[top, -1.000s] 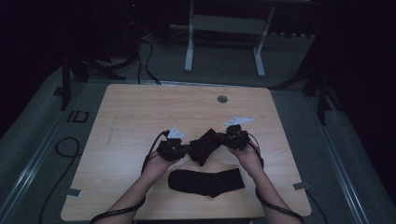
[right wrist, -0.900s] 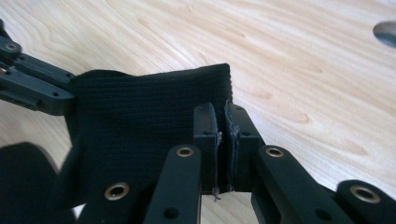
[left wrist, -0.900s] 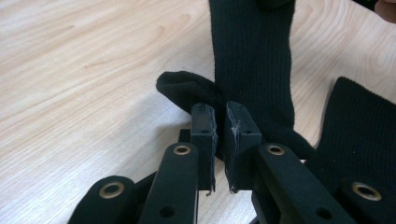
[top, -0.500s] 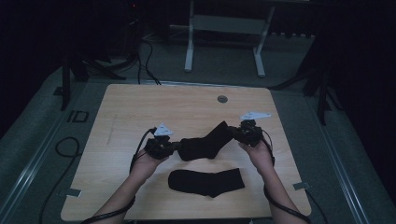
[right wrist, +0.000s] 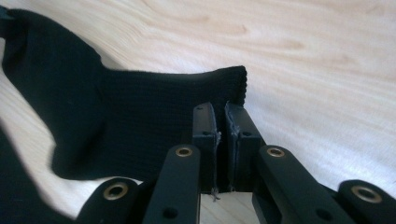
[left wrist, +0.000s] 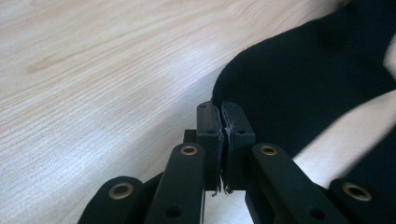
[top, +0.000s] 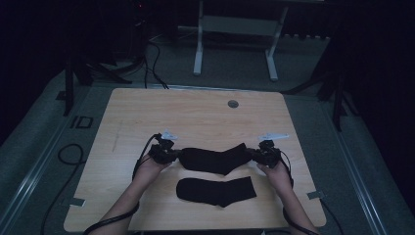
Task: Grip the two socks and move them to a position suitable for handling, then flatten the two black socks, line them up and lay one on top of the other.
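A black sock [top: 215,158] hangs stretched between my two grippers just above the wooden table [top: 195,117]. My left gripper [top: 169,155] is shut on its toe end [left wrist: 280,93]. My right gripper [top: 259,154] is shut on its ribbed cuff [right wrist: 187,102]. In the left gripper view my jaws [left wrist: 225,122] pinch the fabric edge; in the right gripper view my jaws [right wrist: 220,122] clamp the cuff. A second black sock [top: 216,191] lies flat on the table in front of the held one, closer to the person.
A small round grommet [top: 233,104] sits in the table near its far edge. Cables [top: 142,161] trail from the grippers over the person's forearms. Beyond the table stand a white frame [top: 235,44] and dark stands on the grey floor.
Both grippers have moved apart, left one leftward and right one rightward, pulling the held sock from a bunched shape into a long stretched band. The lower sock has stayed in place.
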Demonstrator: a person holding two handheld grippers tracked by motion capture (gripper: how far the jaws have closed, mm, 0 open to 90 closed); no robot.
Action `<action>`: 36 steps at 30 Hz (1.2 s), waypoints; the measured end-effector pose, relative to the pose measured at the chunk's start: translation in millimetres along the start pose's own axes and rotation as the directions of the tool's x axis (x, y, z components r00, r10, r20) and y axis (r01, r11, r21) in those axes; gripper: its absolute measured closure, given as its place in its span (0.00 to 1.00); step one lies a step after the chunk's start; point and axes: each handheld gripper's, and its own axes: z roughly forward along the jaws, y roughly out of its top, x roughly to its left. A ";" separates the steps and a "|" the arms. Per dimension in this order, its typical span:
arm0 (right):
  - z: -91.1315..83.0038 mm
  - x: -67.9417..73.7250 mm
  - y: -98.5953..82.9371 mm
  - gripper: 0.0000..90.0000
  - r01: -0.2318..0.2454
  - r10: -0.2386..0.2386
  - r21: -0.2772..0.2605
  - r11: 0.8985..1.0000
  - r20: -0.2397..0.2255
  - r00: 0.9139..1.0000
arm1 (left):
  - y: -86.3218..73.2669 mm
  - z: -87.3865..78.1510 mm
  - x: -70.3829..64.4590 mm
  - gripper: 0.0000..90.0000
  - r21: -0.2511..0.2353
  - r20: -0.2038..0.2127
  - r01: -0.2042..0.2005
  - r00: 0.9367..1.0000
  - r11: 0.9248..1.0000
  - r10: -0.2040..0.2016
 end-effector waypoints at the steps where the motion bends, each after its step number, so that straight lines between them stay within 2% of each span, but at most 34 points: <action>1: 2.4 -1.1 -2.5 0.92 -0.007 0.007 0.008 1.000 0.003 1.000 | 0.2 3.6 0.6 0.97 0.012 -0.009 -0.008 1.000 1.000 0.008; 4: 6.5 -4.3 -8.1 0.91 -0.013 0.013 0.022 1.000 0.007 1.000 | -0.1 11.3 2.1 0.97 0.037 -0.021 -0.021 1.000 0.999 0.022; 11: 5.6 -9.2 -12.4 0.83 -0.004 0.003 0.040 0.999 0.029 1.000 | 0.0 14.0 4.5 0.96 0.023 -0.026 -0.013 1.000 1.000 0.014; 12: 4.4 -9.8 -12.0 0.80 -0.006 0.005 0.040 0.999 0.028 1.000 | 0.0 12.8 5.4 0.93 0.019 -0.022 -0.007 1.000 1.000 0.007; 14: 1.4 -11.5 -9.9 0.73 -0.007 0.006 0.033 0.999 0.030 1.000 | -0.7 8.8 6.0 0.77 -0.005 -0.013 0.000 1.000 1.000 0.000; 15: -0.8 -12.8 -8.3 0.68 -0.011 0.011 0.026 1.000 0.026 1.000 | -1.3 6.6 6.3 0.77 -0.019 -0.022 0.005 1.000 1.000 -0.006; 18: -6.2 -16.1 -1.9 0.61 -0.022 0.021 0.008 1.000 0.010 1.000 | -3.0 1.1 8.0 0.64 -0.082 -0.017 0.027 0.999 0.996 -0.029; 21: -6.3 -14.7 3.6 0.55 -0.006 0.005 0.007 1.000 0.011 1.000 | -3.6 2.2 9.1 0.56 -0.087 -0.013 0.043 0.999 0.995 -0.044; 26: 4.4 -11.8 7.5 0.54 0.029 -0.031 0.049 0.998 0.034 0.999 | -6.9 9.7 7.5 0.56 -0.069 -0.009 0.057 0.998 0.996 -0.058; 28: 9.8 -11.7 7.6 0.57 0.036 -0.039 0.069 0.997 0.039 0.998 | -7.3 11.8 8.7 0.57 -0.066 -0.005 0.067 0.998 0.996 -0.068; 33: 17.4 -11.2 6.3 0.57 0.045 -0.050 0.090 0.995 0.052 0.997 | -6.6 14.8 6.8 0.57 -0.053 0.002 0.059 0.998 0.997 -0.059; 36: 19.1 -8.6 6.1 0.60 0.056 -0.061 0.095 0.994 0.053 0.997 | -6.1 18.5 4.1 0.58 -0.047 -0.007 0.046 0.999 0.998 -0.046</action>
